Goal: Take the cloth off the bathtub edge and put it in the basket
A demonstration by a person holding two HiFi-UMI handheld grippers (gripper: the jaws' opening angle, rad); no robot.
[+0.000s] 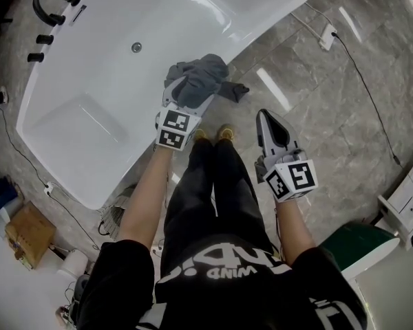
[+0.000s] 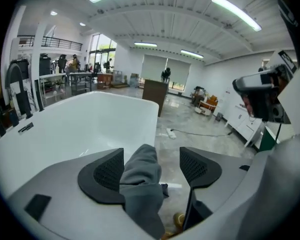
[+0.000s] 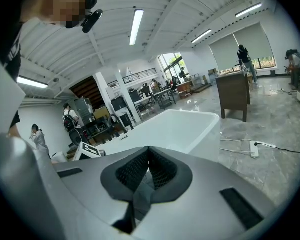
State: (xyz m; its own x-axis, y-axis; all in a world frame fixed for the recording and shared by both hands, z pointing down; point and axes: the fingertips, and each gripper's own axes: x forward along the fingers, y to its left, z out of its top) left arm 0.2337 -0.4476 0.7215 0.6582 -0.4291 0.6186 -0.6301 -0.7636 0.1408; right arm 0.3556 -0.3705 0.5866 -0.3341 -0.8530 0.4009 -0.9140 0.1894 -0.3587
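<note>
A dark grey cloth (image 1: 205,78) lies bunched over the near rim of the white bathtub (image 1: 110,74), one end hanging down on the floor side. My left gripper (image 1: 184,91) is down on it. In the left gripper view the cloth (image 2: 140,181) stands between the jaws of the left gripper (image 2: 152,165). It leans on the left pad (image 2: 107,173) and is clear of the right pad, so the jaws are open. My right gripper (image 1: 266,117) hovers over the floor to the right of the cloth. The right gripper (image 3: 149,156) is shut, with nothing between its pads.
A black faucet (image 1: 51,9) stands at the tub's far left end. A power strip (image 1: 327,36) and its cable lie on the marble floor at right. A cardboard box (image 1: 29,234) sits at lower left, a wire-framed thing (image 1: 115,215) by the tub's near corner.
</note>
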